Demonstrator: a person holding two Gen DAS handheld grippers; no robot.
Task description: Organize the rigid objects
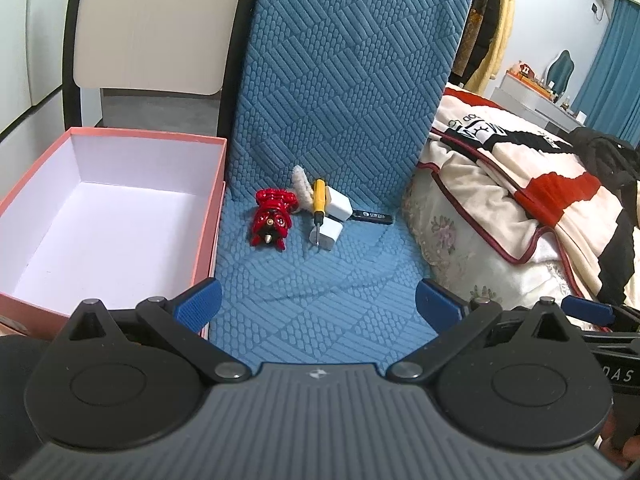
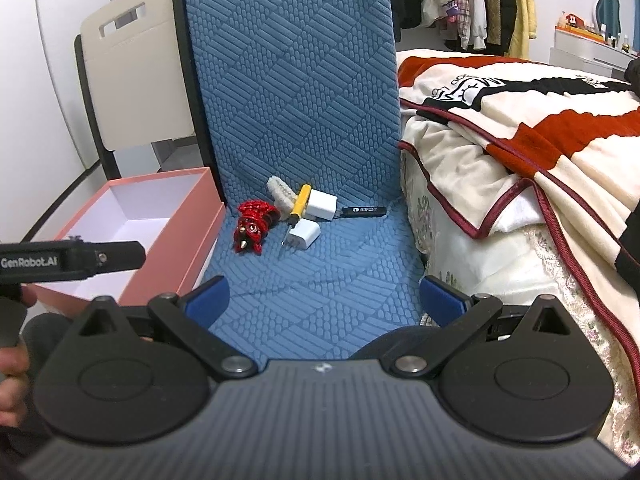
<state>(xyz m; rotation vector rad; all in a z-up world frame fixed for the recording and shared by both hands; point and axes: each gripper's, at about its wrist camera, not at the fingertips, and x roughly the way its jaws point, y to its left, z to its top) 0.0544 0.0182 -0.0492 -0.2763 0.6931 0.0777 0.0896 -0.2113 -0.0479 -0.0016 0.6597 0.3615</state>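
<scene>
On the blue chair seat point(image 1: 320, 280) lie a red toy figure point(image 1: 272, 216), a yellow-handled screwdriver point(image 1: 319, 204), two white charger plugs point(image 1: 338, 204) point(image 1: 330, 232), a black stick-shaped item point(image 1: 370, 215) and a white fluffy piece point(image 1: 301, 184). The same pile shows in the right wrist view: toy point(image 2: 254, 224), screwdriver point(image 2: 299, 204), plugs point(image 2: 322, 205), black stick point(image 2: 364, 211). An open empty pink box point(image 1: 100, 220) stands left of the seat. My left gripper point(image 1: 318, 306) and right gripper point(image 2: 326, 302) are both open and empty, well short of the pile.
A bed with a cream, red and black blanket point(image 1: 520, 184) borders the chair on the right. A white chair back point(image 1: 152, 32) stands behind the box. Clothes hang at the far right point(image 2: 460, 0). The left gripper's body point(image 2: 72, 262) reaches over the box point(image 2: 132, 236).
</scene>
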